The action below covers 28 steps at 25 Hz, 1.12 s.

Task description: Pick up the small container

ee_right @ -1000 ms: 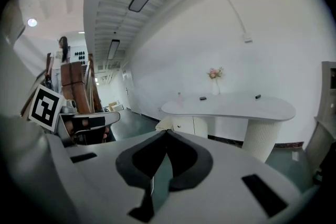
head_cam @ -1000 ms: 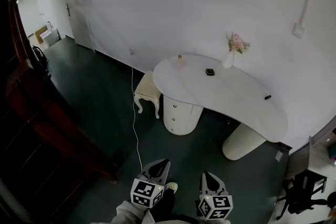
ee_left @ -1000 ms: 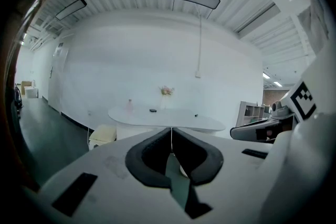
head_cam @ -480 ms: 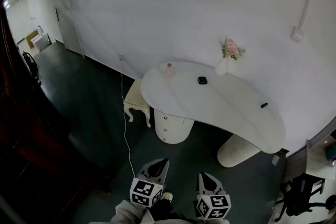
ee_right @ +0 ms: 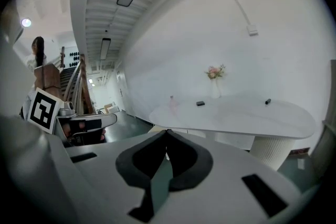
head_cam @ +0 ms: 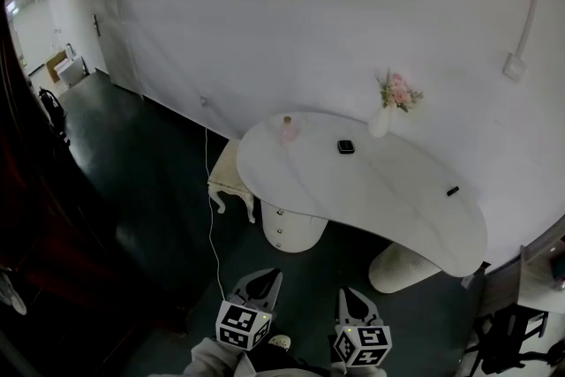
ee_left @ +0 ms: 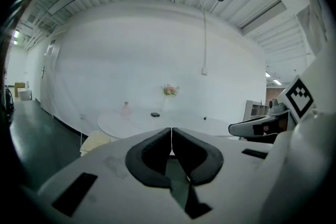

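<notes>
A small dark container (head_cam: pixel 345 147) lies on the white curved table (head_cam: pixel 397 199), far ahead of me across the dark floor. A pink bottle (head_cam: pixel 288 130) stands at the table's left end and a vase of pink flowers (head_cam: pixel 382 119) at its back edge. My left gripper (head_cam: pixel 265 277) and right gripper (head_cam: pixel 350 296) hang side by side at the bottom of the head view, both shut and empty. In the left gripper view the container (ee_left: pixel 155 114) shows beyond the shut gripper (ee_left: pixel 171 132). The right gripper view shows the container (ee_right: pixel 200 104) past the shut gripper (ee_right: pixel 167 134).
A small black object (head_cam: pixel 452 190) lies near the table's right end. A white stool (head_cam: pixel 229 175) stands left of the table, with a cable (head_cam: pixel 212 225) running over the floor. Dark red stairs (head_cam: pixel 35 216) fill the left. A black chair (head_cam: pixel 503 335) stands at the lower right.
The head view has shifted, so the table now sits a little lower and further left than a second ago. Both grippers keep their place low in the view, still shut.
</notes>
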Motion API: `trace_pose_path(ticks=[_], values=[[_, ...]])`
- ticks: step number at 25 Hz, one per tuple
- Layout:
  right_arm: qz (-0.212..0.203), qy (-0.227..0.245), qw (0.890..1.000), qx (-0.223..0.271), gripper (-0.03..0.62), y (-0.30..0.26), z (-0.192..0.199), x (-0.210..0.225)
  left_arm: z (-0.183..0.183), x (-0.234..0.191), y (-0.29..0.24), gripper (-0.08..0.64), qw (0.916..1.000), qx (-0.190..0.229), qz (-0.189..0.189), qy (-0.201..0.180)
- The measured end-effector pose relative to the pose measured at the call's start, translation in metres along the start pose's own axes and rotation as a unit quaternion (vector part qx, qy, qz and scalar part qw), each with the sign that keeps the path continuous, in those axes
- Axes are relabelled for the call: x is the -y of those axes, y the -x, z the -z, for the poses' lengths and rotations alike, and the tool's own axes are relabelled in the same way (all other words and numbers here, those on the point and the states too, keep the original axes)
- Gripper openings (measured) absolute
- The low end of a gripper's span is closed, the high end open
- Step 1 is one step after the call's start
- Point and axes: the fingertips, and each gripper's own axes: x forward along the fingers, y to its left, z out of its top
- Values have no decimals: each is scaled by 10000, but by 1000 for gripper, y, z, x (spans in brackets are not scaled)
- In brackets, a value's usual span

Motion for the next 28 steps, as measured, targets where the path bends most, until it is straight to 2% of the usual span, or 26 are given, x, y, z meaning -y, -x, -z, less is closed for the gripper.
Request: trace_pose_path(ticks=[16, 28], values=[[125, -186, 9997, -89, 49, -15, 14, 11, 16, -9, -13, 17, 9997, -219, 50, 86], [-114, -138, 9998, 93, 49, -78, -32, 50, -15, -37, -80, 17, 9997, -63, -216, 3]])
